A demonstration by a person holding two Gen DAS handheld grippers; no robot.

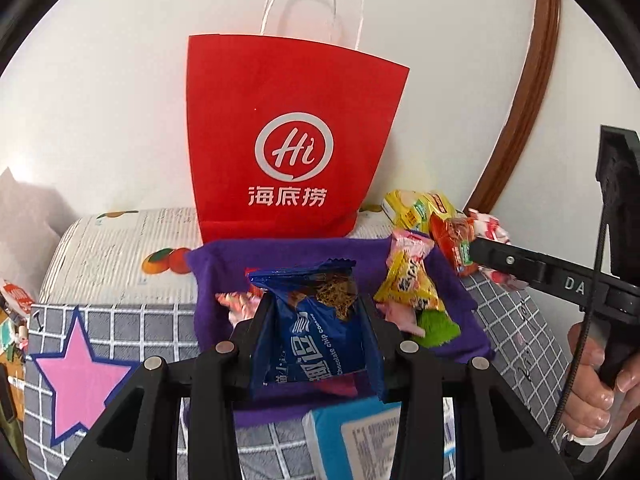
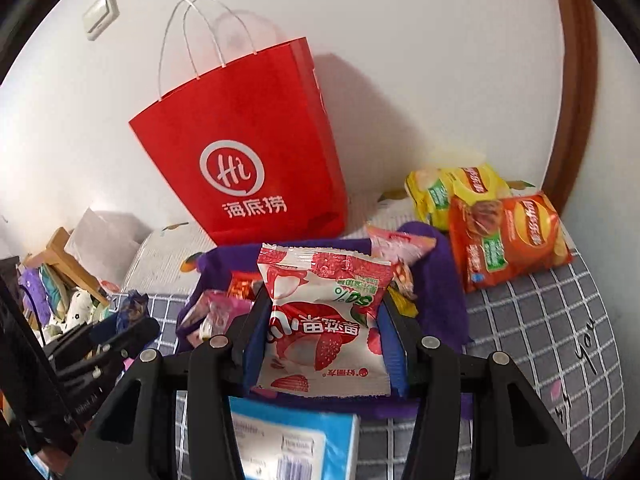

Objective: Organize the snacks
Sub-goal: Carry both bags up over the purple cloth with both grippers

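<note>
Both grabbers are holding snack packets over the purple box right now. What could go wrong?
The left gripper pinches the blue chocolate chip cookie packet only by its sides, so it might slip or the cookies get crushed. The right gripper holds the red-and-white strawberry snack packet close beside it; the two could bump. The purple fabric box already looks full, so packets might spill out.

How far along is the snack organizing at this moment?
Midway. Done: several small packets already lie in the purple bin. In hand: the left gripper holds a blue cookie packet, the right gripper a strawberry packet. Left: the yellow chip bag and orange chip bag outside it.
</note>
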